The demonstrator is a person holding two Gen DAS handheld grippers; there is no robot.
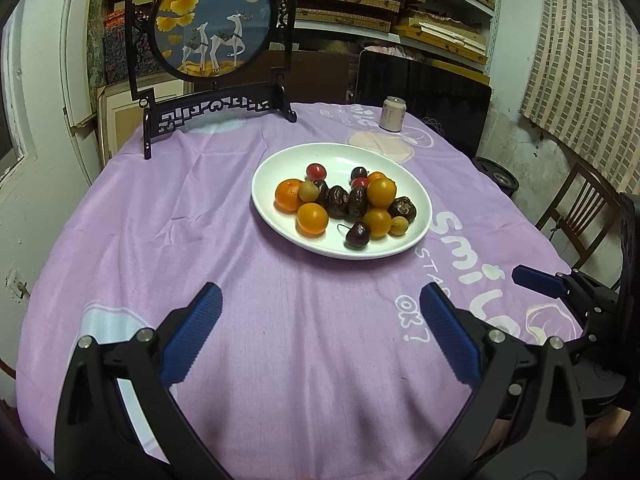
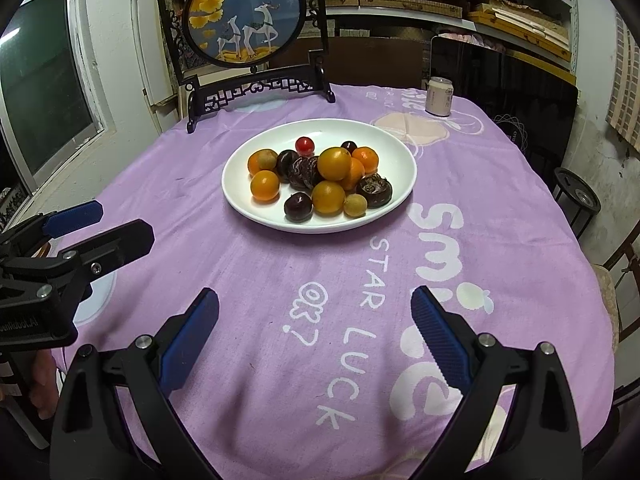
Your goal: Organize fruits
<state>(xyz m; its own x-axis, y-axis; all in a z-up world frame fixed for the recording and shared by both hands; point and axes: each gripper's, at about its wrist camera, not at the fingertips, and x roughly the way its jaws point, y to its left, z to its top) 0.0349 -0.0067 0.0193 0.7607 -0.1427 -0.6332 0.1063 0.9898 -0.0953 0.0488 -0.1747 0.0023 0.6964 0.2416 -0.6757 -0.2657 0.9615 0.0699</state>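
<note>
One white oval plate (image 2: 404, 160) holds five orange citrus fruits (image 2: 334, 164); purple cloth (image 2: 280, 300) reads "smile", "STAR", "LUCK"; both grippers' fingers (image 1: 444, 320) (image 2: 438, 326) gape wide, empty

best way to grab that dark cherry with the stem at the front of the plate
Grip the dark cherry across its round body, not by the thin stem, which curls off to its left. Come from above on the near side: it lies at the front of the white plate with an orange fruit close behind it. The open left gripper looks nearest.
</note>
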